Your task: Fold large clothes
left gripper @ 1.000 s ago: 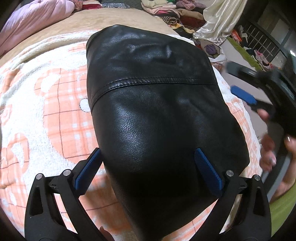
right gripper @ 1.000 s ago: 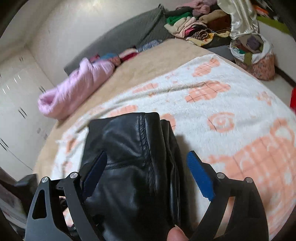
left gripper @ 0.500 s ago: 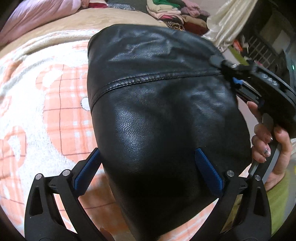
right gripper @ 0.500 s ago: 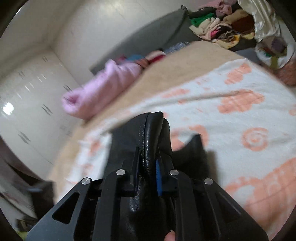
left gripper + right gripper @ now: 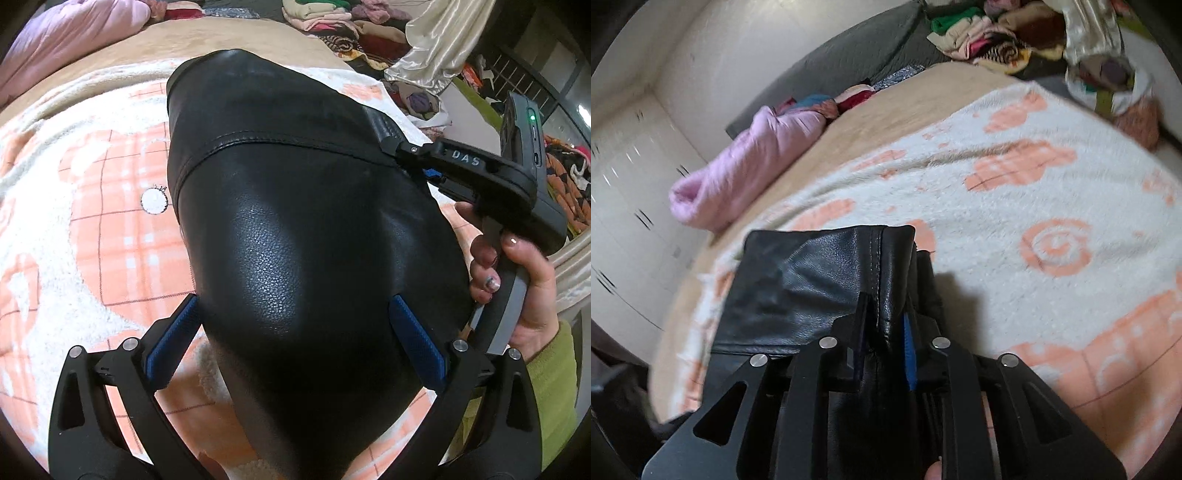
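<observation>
— Inspector: State the position of the garment.

— Onlooker: A black leather garment (image 5: 314,229) lies on the bed, on a white and peach blanket (image 5: 85,236). It runs straight ahead of the left tongs (image 5: 295,343) and fills the space between their blue pads; a stitched seam crosses it farther out.

— Inspector: Left tongs?

— Onlooker: Spread wide. One pad (image 5: 173,339) sits at the garment's left edge, the other over its right part. Neither pad presses the leather; I cannot tell whether they touch it.

— Inspector: Right tongs?

— Onlooker: The right tongs (image 5: 884,343) are nearly together with a raised fold of the leather (image 5: 827,280) pinched between the pads, seam included. The jaws are easing open slightly, yet the fold is gripped. From the left side, the right tongs (image 5: 410,155) meet the garment at its right edge, at the seam's end, ahead and to the right of the left tongs.

— Inspector: Who holds them?

— Onlooker: A hand (image 5: 517,280) with a green sleeve grips the right tool's handle, beside the garment's right edge.

— Inspector: Surroundings?

— Onlooker: Beyond the right tongs, far left, a rolled pink quilt (image 5: 750,162) lies on a tan sheet (image 5: 916,99). Farther off to the right is a heap of clothes (image 5: 990,40). White cupboards stand at the left.
</observation>
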Motion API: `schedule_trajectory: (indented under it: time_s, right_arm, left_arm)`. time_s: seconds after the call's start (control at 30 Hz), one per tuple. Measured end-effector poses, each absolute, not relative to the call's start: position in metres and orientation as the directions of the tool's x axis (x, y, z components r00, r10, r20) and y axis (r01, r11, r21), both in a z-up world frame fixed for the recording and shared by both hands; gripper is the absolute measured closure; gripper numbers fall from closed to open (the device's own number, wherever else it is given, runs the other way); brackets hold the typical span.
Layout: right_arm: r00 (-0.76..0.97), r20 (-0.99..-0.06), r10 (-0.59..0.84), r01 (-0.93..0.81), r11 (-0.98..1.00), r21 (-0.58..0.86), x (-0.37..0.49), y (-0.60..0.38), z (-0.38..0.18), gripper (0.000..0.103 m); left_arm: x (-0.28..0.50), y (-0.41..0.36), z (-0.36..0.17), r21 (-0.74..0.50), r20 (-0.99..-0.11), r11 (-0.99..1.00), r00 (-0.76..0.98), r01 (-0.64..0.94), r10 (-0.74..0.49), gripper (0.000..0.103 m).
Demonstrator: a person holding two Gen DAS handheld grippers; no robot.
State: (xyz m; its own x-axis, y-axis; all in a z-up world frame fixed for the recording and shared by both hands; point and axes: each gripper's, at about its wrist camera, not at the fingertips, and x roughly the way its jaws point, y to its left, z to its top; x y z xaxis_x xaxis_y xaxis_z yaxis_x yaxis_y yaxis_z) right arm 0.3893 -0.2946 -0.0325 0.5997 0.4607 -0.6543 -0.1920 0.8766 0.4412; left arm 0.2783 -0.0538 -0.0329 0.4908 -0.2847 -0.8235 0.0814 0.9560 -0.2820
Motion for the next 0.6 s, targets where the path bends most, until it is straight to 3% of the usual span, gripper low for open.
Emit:
schedule_trajectory:
  time_s: [0.13, 0.23, 0.33, 0.4, 0.6]
  right_arm:
    - [0.613, -0.680, 0.403, -0.175, 0.908, 0.381, 0.385, -0.289, -0.032, 0.076]
    - [0.607, -0.690, 0.394, -0.163, 0.912, 0.377, 0.379, -0.293, -0.029, 0.045]
    - [0.598, -0.669, 0.442, -0.168, 0.885, 0.435, 0.372, -0.303, -0.026, 0.040]
    - [0.598, -0.665, 0.446, -0.165, 0.881, 0.443, 0.368, -0.307, -0.022, 0.028]
    - [0.619, -0.641, 0.453, -0.186, 0.878, 0.440, 0.340, -0.310, -0.002, 0.018]
  left_arm:
    - [0.277, -0.052, -0.033, -0.283, -0.826, 0.956, 0.487, 0.078, -0.284, 0.009]
    - [0.278, -0.048, -0.032, -0.301, -0.826, 0.951, 0.481, 0.067, -0.295, 0.008]
    - [0.279, -0.048, -0.033, -0.316, -0.823, 0.947, 0.478, 0.062, -0.306, 0.008]
    - [0.278, -0.048, -0.033, -0.320, -0.823, 0.946, 0.478, 0.059, -0.308, 0.008]
    - [0.276, -0.046, -0.033, -0.320, -0.823, 0.946, 0.478, 0.055, -0.306, 0.008]
